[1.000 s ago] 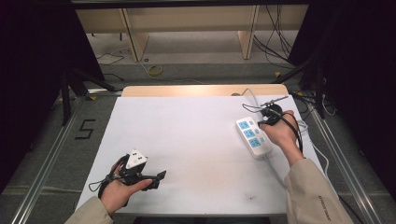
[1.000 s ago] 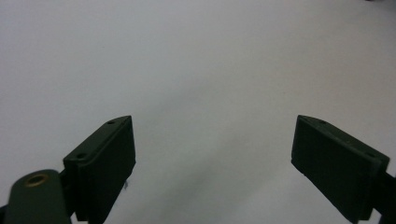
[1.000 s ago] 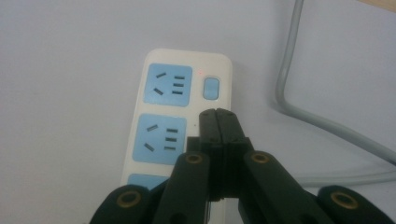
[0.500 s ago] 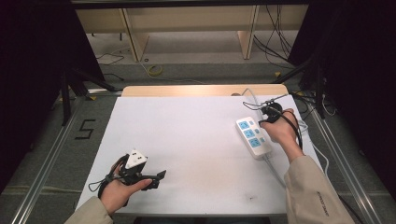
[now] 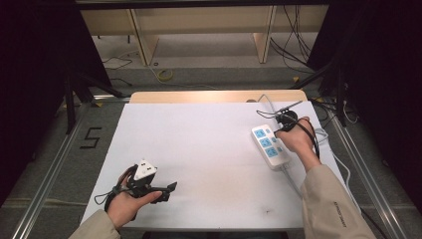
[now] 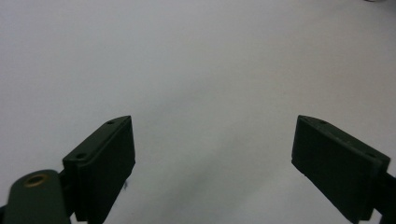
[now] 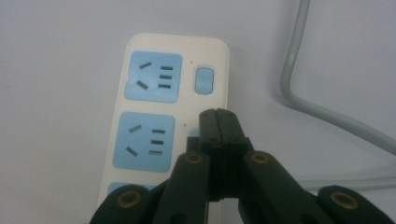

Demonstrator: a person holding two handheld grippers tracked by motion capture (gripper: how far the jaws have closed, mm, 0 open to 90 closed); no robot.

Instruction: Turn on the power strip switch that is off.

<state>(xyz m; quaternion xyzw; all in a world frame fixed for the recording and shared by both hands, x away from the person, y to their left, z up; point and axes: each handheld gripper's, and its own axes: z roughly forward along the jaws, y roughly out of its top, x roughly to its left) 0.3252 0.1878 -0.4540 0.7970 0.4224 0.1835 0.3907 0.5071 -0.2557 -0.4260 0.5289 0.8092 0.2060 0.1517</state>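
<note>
A white power strip point(image 5: 269, 145) with blue sockets and blue switches lies at the table's right side. In the right gripper view the strip point(image 7: 154, 116) runs away from me. My right gripper point(image 7: 218, 116) is shut with nothing between its jaws, and its tips sit over the switch beside the middle socket. In the high view the right gripper point(image 5: 276, 131) hangs at the strip's far right edge, held from above by a hand. My left gripper point(image 5: 168, 191) rests at the front left, open and empty. Its jaws point(image 6: 212, 158) stand wide over bare white table.
The strip's grey cable point(image 7: 289, 88) curves off to the right of it and trails over the table's right edge point(image 5: 343, 169). The white tabletop point(image 5: 209, 149) has a wooden strip along its far edge. Wooden shelving and loose cables stand on the floor behind.
</note>
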